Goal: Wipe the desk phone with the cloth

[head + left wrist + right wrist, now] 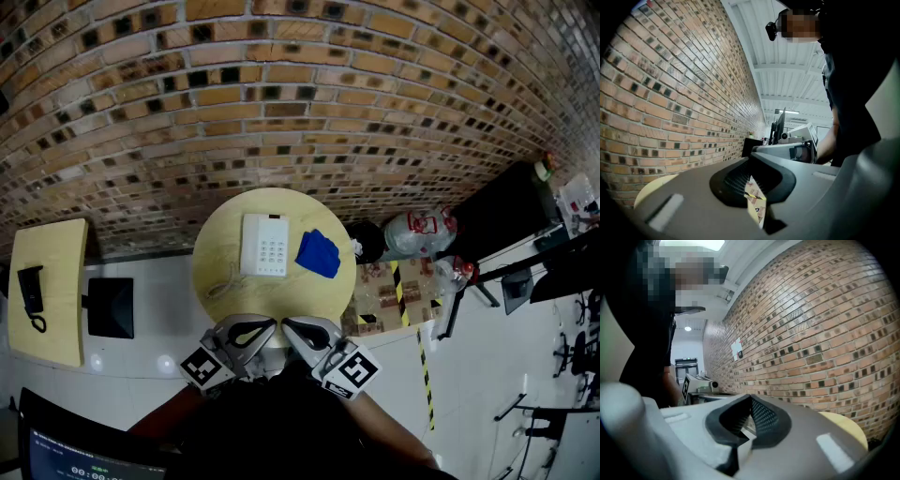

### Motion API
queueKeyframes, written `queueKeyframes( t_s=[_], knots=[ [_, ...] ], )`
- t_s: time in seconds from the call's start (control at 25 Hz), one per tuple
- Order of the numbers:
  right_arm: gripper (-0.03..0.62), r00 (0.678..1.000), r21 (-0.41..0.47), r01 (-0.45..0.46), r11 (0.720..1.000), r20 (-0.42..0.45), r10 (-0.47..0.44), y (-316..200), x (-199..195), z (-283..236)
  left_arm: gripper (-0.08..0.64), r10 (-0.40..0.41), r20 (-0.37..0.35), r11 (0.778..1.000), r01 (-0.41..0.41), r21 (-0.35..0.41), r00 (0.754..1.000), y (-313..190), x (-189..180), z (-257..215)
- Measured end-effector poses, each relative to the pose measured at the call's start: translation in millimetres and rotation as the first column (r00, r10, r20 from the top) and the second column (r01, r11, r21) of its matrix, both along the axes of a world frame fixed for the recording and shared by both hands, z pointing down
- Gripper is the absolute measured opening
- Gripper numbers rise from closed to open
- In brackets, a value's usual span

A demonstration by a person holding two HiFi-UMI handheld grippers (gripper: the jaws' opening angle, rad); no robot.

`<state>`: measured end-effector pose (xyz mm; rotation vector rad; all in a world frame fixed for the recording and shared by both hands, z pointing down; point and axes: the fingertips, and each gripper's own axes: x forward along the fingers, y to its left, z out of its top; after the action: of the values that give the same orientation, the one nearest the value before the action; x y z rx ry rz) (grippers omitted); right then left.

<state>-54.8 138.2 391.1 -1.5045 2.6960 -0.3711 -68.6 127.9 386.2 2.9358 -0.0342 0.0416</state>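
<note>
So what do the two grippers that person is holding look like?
The left gripper and the right gripper are both chunky light-grey plastic, with black ribbed pads inside. Each carries a cube with black-and-white square markers. The person wears a dark top.

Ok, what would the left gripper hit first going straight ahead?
Probably the right gripper, angled in toward the left gripper with tips nearly meeting; depth is unclear, so it might slip past toward the brick wall.
</note>
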Motion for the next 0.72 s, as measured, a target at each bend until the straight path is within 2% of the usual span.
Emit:
queueKeyframes(
  t_s=[0.08, 0.28, 0.44, 0.72],
  knots=[
    [0.002, 1.0, -0.004, 0.005, 1.0, 0.001, -0.005, -5, 7, 2, 0.0, -0.002, -0.013, 1.0, 0.003, 0.014, 1.0, -7, 8, -4],
    [0.002, 1.0, -0.023, 0.017, 1.0, -0.005, -0.018, -23, 34, 13, 0.0, -0.019, 0.009, 1.0, 0.019, 0.0, 1.0, -21, 28, 4],
    [0.002, 0.999, -0.074, 0.027, 0.997, -0.024, -0.029, -42, 64, 35, 0.0, -0.04, 0.008, 0.999, 0.04, 0.02, 0.999, -35, 46, 3],
    [0.002, 0.992, -0.185, 0.056, 0.981, -0.105, -0.076, -84, 121, 88, 0.0, -0.085, 0.028, 0.996, 0.084, 0.008, 0.996, -59, 84, 9]
  ],
)
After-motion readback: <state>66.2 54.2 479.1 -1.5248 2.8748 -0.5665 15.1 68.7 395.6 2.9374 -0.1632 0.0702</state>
